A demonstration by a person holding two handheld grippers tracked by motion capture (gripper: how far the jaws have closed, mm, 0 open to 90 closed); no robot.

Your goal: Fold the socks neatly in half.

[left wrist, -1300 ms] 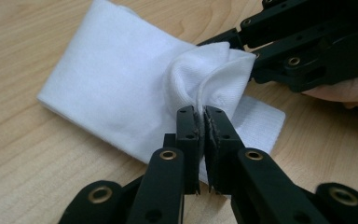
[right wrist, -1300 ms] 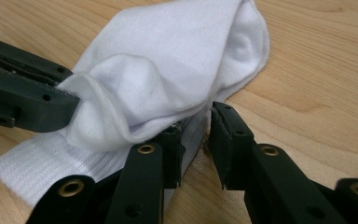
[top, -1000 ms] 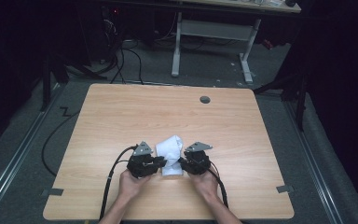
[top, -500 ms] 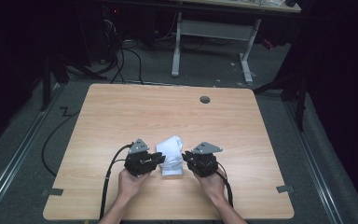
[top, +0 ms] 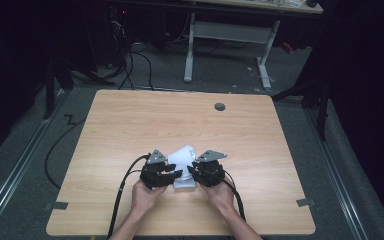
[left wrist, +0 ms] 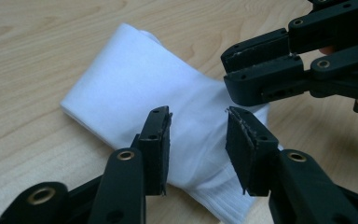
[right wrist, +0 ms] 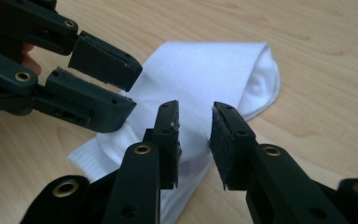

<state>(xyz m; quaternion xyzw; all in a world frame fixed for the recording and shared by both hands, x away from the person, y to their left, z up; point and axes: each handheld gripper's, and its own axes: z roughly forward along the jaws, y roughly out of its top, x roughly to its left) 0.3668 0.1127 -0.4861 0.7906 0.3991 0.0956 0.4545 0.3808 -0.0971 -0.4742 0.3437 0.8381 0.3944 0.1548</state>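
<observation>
Now both grippers are hovering at mid-frame over the folded white sock [top: 183, 165]: left gripper [left wrist: 199, 140] and right gripper [right wrist: 195, 135], jaws just parting and pinching nothing, probably lining up to re-grip its cuff.

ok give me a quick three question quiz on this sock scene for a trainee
1. True or false: the white sock lies folded on the wooden table.
2. Which gripper's jaws stand apart with nothing pinched? A) left gripper only B) right gripper only C) both
3. Fill in: the sock's ribbed cuff lies at the end nearest the ____.

Key
1. True
2. C; both open over the sock, and the jaws have just been opening.
3. person
</observation>
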